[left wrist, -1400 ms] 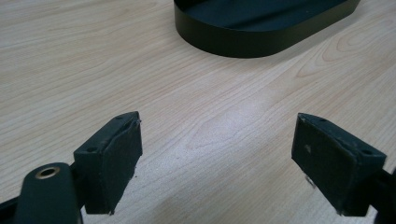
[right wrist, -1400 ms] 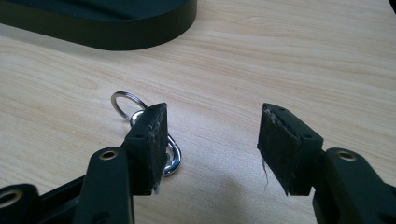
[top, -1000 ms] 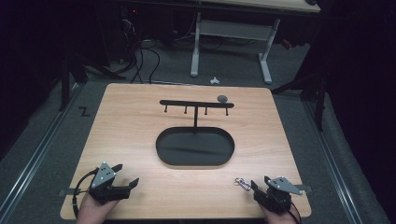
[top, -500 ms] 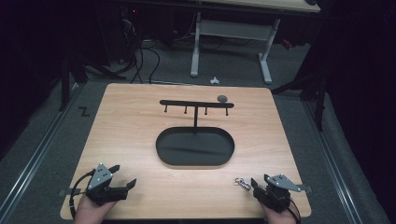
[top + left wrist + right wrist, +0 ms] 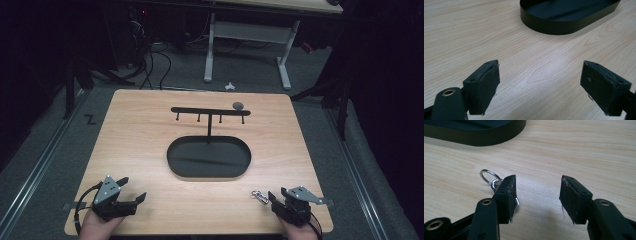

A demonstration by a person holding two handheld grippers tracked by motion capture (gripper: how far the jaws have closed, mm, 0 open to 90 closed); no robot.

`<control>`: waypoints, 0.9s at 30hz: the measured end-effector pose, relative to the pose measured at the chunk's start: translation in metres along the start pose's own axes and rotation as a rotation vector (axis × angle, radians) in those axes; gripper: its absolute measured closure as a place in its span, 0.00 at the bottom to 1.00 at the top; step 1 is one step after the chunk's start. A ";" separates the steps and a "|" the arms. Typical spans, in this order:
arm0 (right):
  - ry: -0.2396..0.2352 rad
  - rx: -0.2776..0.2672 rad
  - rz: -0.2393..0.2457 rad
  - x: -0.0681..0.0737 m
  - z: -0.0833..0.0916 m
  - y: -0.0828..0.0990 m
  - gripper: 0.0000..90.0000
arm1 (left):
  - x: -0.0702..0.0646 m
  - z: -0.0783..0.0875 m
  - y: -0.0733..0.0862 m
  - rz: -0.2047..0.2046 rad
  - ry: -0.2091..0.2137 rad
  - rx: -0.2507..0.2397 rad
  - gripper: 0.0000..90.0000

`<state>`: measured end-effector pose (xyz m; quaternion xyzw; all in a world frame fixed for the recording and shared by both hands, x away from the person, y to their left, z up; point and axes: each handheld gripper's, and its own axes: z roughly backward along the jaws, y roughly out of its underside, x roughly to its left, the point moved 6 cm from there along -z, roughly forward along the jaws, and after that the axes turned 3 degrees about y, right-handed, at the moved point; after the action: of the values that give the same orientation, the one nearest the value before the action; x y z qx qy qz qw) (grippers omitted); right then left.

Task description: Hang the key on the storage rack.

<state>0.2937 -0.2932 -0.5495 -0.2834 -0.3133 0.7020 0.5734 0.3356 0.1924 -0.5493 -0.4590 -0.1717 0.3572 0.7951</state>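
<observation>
A small metal key ring with a clasp (image 5: 258, 196) lies on the wooden table (image 5: 150, 125) near its front right edge. My right gripper (image 5: 278, 196) rests just right of it, open. In the right gripper view the key ring (image 5: 487, 175) lies beside and partly behind the left jaw, outside the gap of the right gripper (image 5: 537, 180). A black oval tray (image 5: 209, 157) sits mid-table, with a black T-shaped stand (image 5: 208, 111) rising from its far side and small hooks under its bar. My left gripper (image 5: 133, 190) lies open at the front left, over bare wood (image 5: 540, 66).
A small grey round object (image 5: 238, 105) sits at the right end of the stand's bar. The tray's wall (image 5: 564, 22) stands ahead of the left gripper, and its rim (image 5: 474, 135) ahead-left of the right one. Beyond the table are a white desk frame (image 5: 247, 32) and cables.
</observation>
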 end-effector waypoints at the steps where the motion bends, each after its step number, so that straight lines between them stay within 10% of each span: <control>1: -0.004 0.004 -0.005 0.001 0.000 0.000 0.54 | 0.000 0.000 0.000 0.000 0.000 0.000 0.18; 27: -0.096 0.086 0.088 0.024 -0.004 0.005 0.61 | 0.000 -0.001 0.001 -0.001 0.019 0.004 0.18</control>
<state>0.2892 -0.2703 -0.5569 -0.2379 -0.2971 0.7521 0.5380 0.3355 0.1920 -0.5502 -0.4606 -0.1636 0.3528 0.7979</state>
